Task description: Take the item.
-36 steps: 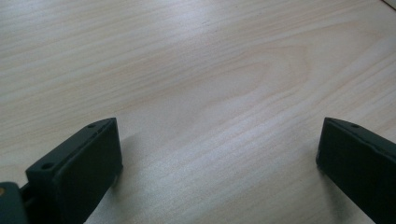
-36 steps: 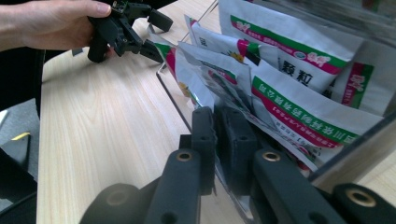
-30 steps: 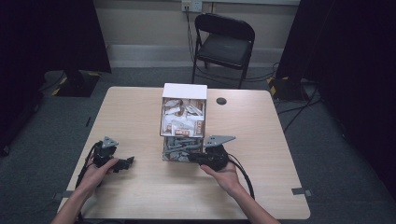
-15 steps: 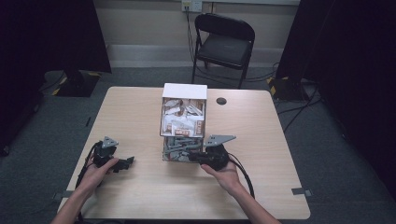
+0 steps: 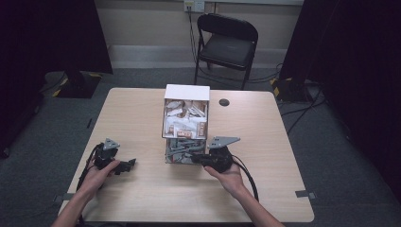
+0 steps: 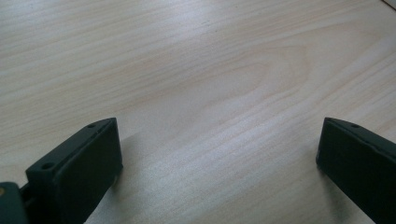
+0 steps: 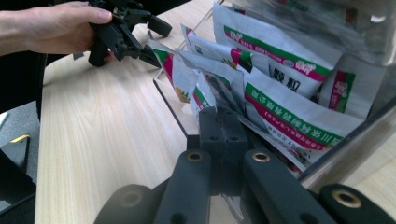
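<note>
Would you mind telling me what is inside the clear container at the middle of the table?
The clear container holds many sachets, white with green and red bands, standing packed together. The right gripper, jaws together, reaches in among them. What lies beneath the sachets is covered.

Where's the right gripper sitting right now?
In the high view, the right gripper is right of table centre, jaws shut at the near, open end of the clear box of sachets.
</note>
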{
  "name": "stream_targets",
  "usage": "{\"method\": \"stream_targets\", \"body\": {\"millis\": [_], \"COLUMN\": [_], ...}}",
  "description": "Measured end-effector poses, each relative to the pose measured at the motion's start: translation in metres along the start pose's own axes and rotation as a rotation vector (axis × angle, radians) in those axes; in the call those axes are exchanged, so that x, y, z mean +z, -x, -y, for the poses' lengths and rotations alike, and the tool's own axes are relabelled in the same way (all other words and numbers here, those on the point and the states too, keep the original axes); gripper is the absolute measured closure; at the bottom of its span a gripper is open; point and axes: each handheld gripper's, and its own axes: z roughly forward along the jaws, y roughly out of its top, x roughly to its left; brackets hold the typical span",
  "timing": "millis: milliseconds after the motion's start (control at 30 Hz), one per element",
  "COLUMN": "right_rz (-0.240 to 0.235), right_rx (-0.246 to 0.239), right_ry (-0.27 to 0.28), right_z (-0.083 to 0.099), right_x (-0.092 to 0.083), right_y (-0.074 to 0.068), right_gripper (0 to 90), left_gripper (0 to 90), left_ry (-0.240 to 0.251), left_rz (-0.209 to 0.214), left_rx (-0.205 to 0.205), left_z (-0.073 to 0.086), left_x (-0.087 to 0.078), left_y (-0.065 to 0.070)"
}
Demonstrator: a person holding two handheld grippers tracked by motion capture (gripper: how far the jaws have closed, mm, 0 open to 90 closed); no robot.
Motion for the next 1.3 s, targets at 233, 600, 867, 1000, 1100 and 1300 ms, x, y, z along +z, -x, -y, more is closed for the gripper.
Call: {"method": "stream_targets", "body": {"millis": [233, 600, 867, 1000, 1100, 1300], "right_rz": [-0.003, 0.000, 0.009, 0.015, 0.017, 0.020], "right_rx": [-0.004, -0.019, -0.016, -0.016, -0.015, -0.011], "right_ry": [0.013, 0.029, 0.034, 0.040, 0.042, 0.051], "right_z": [-0.002, -0.006, -0.005, -0.006, -0.006, -0.006], "right_x": [-0.001, -0.007, -0.012, -0.016, -0.017, -0.021], "right_y": [-0.003, -0.008, -0.008, -0.008, -0.009, -0.008], "right_gripper": [90.0, 90.0, 90.0, 90.0, 90.0, 90.0], "left_gripper": [0.0, 0.0, 0.0, 0.0, 0.0, 0.0], "left_ry": [0.001, 0.000, 0.000, 0.000, 0.000, 0.000], "left_rz": [0.002, 0.002, 0.000, 0.000, 0.000, 0.000], "left_rx": [0.000, 0.000, 0.000, 0.000, 0.000, 0.000], "left_z": [0.000, 0.000, 0.000, 0.000, 0.000, 0.000], "left_x": [0.000, 0.000, 0.000, 0.000, 0.000, 0.000], "left_y": [0.000, 0.000, 0.000, 0.000, 0.000, 0.000]}}
